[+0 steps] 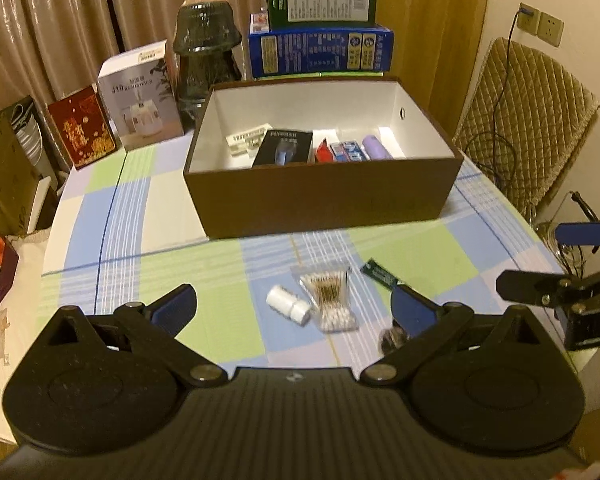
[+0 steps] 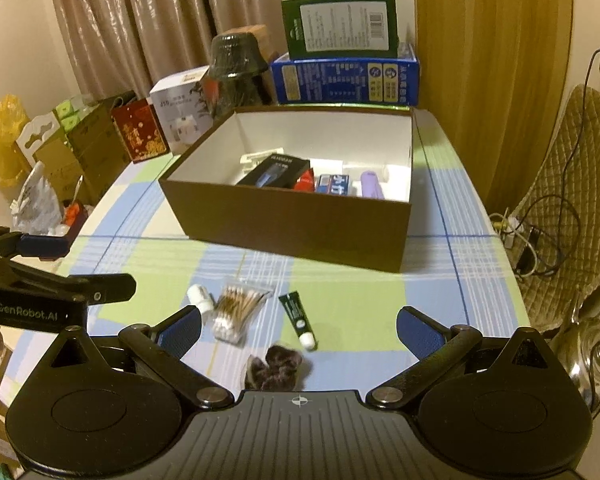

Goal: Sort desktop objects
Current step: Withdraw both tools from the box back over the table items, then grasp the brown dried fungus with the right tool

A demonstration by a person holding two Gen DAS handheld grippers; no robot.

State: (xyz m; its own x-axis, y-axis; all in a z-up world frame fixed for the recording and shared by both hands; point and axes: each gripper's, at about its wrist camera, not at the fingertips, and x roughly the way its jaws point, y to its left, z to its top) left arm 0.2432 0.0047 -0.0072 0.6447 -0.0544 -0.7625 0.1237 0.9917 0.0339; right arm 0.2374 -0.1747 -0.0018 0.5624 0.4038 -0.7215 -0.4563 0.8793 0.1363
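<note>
Both grippers spread wide, holding nothing: left gripper (image 1: 294, 306), right gripper (image 2: 298, 330), both low over the checked tablecloth (image 1: 172, 220). Loose items lie in front of the brown box (image 2: 292, 228): white bottle (image 1: 288, 309) touching the cotton swab bag (image 1: 329, 296), green tube (image 2: 298, 320) just beside, dark furry thing (image 2: 278, 366), maybe a hair clip, nearest. Box already holds several small packages.

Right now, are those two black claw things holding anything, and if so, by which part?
No. The left gripper and the right gripper are both open and empty, above the table.
</note>
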